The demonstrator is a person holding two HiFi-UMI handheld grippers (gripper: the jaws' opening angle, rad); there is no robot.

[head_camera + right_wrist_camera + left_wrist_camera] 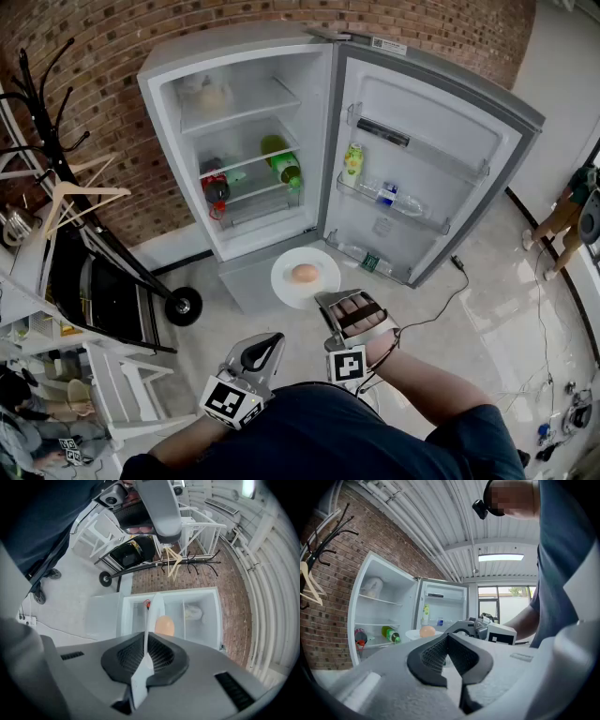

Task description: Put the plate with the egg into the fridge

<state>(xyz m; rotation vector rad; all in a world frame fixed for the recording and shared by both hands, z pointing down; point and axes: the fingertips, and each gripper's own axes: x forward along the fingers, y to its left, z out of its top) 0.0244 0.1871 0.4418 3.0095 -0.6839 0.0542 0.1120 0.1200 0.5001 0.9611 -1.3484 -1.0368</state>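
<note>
The right gripper (325, 298) clamps both fingers on the near rim of one white plate (289, 284), which juts out beyond the fingertips. A single egg (305, 273) sits on the plate, just past the pads. Ahead of the fingers stands one fridge (178, 103), open, with two bottles (284, 165) inside and three more in its door (441, 159). The left gripper (270, 345), beside the right one and further back, has its fingers pressed together on nothing.
</note>
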